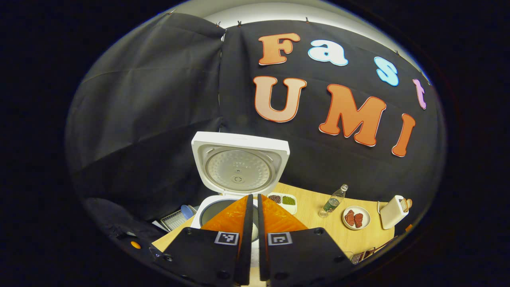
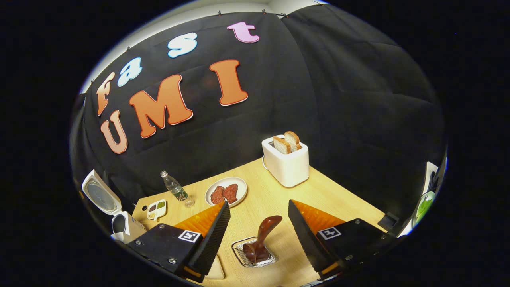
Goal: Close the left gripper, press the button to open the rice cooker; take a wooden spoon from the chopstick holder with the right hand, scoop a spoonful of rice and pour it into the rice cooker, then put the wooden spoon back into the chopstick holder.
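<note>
Left gripper view. Left gripper (image 1: pixel 252 199) has its fingers pressed together, a thin slit between them, nothing held. Directly ahead of the tips: rice cooker (image 1: pixel 223 207), lid (image 1: pixel 240 162) standing upright and open, inner pot exposed just beyond the fingertips. Button step judged done. To the right of the gripper on the counter (image 1: pixel 314 215): a small divided dish (image 1: pixel 283 199) with dark and green contents, a bottle (image 1: pixel 334 200), a plate of reddish food (image 1: pixel 356 217), a toaster (image 1: pixel 393 212).

Right gripper view. Right gripper (image 2: pixel 259 213) is spread wide, holding nothing. Between its fingers and a little below the tips: wire chopstick holder (image 2: pixel 255 255) with the wooden spoon (image 2: pixel 263 235) in it, handle leaning up and to the right. Gripper is above the spoon, apart from it. Farther ahead: the plate, the bottle, the toaster with bread; the rice cooker sits far to the left.

Step in hand, judged: descend and pinch the spoon handle.

Risks:
- Handle is tilted and curved; closing off-centre could pivot it or let it slip out.
- The holder looks light; a finger catching its wire rim could drag or tip it.
- A grip low on the handle would foul the holder on lifting.
- Rice supply not identifiable from here; cannot tell where the scoop happens.
</note>
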